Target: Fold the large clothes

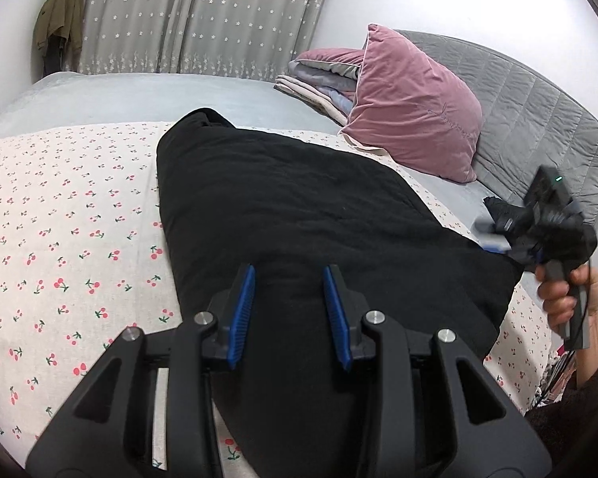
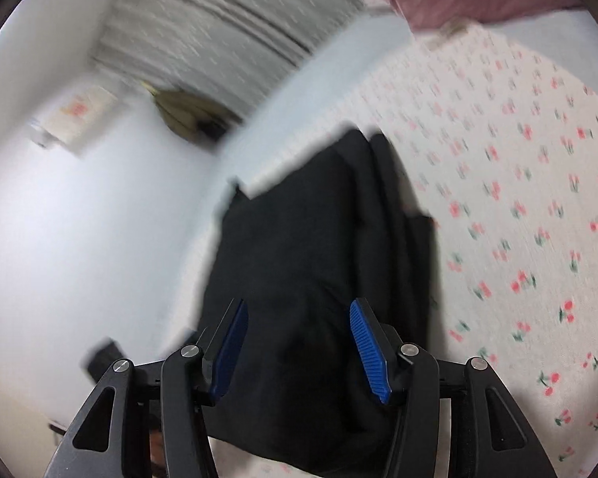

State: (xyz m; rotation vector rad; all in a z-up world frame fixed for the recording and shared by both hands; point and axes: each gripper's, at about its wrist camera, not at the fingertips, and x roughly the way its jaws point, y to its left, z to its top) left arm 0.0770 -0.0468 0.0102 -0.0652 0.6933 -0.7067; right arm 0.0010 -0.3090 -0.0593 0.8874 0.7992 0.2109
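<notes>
A cherry-print sheet (image 1: pixel 71 215) is covering the bed from nine o'clock across the middle of the left wrist view. A black garment (image 1: pixel 299 215) is lying folded on it at the centre, reaching toward twelve o'clock. A pink pillow (image 1: pixel 414 111) is leaning at two o'clock against a grey headboard (image 1: pixel 538 111). The left gripper (image 1: pixel 289 275) is hovering at six o'clock, fingers apart and gripping nothing. The right gripper (image 2: pixel 299 310), in a hand (image 1: pixel 570 294) at three o'clock, is hanging with fingers apart over the cloth.

Home bedroom: bed (image 1: pixel 99 95), pink pillow (image 1: pixel 414 111), padded headboard (image 1: pixel 538 111), starred curtains (image 1: pixel 187 16).
</notes>
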